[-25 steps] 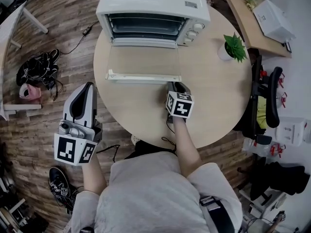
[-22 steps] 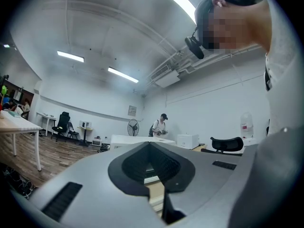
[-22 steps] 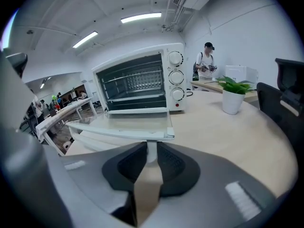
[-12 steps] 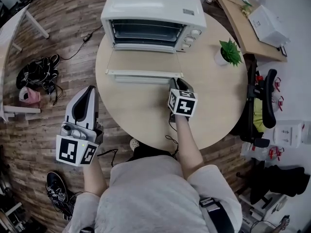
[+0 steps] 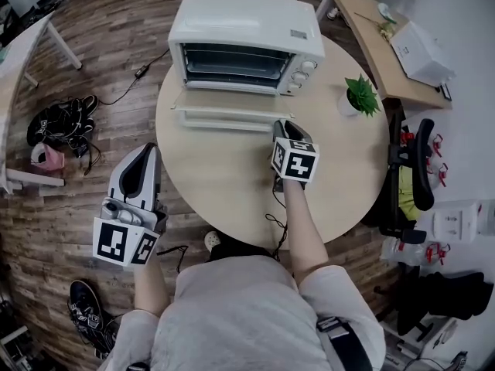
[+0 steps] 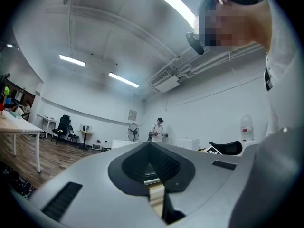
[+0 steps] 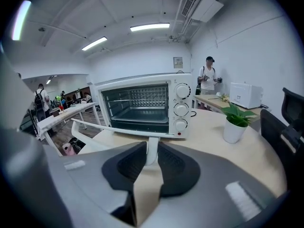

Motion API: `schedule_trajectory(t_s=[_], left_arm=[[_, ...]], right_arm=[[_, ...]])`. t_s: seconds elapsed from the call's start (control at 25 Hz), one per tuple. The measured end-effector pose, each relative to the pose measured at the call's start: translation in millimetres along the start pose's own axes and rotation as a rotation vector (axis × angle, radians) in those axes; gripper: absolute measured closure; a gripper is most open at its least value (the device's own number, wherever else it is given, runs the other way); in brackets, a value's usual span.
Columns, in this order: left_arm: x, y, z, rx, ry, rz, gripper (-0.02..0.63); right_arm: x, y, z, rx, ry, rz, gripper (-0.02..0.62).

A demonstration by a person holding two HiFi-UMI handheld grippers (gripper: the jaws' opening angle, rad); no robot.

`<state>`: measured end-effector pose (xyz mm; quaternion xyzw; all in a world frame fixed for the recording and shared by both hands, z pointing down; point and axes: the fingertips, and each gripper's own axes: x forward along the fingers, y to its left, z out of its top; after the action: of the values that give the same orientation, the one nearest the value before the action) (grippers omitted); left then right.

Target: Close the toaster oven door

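Here the right gripper (image 7: 152, 155) pinches the right-end post of the door handle (image 7: 118, 131), jaws narrow but opening. The handle runs crosswise, the toaster oven (image 5: 246, 33) straight ahead on the worktop (image 5: 224, 184). The left gripper (image 5: 145, 149), jaws together and empty, hangs well apart.
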<state>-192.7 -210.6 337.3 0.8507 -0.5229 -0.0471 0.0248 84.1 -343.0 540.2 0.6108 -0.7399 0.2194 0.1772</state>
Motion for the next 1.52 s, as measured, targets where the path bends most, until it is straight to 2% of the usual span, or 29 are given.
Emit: schedule_trajectory(t_s=[0.8,1.52], left_arm=[[-4.7,2.0,11.2,0.004,-0.033,0.025,0.600],[-9.3,18.7,13.9,-0.011,-0.045,0.062,0.600]], right_arm=[[13.8,-2.3,76.7,-0.088,-0.084,0.016,0.511],[38.5,-8.0,127.7,-0.091,-0.131,0.048,0.514]])
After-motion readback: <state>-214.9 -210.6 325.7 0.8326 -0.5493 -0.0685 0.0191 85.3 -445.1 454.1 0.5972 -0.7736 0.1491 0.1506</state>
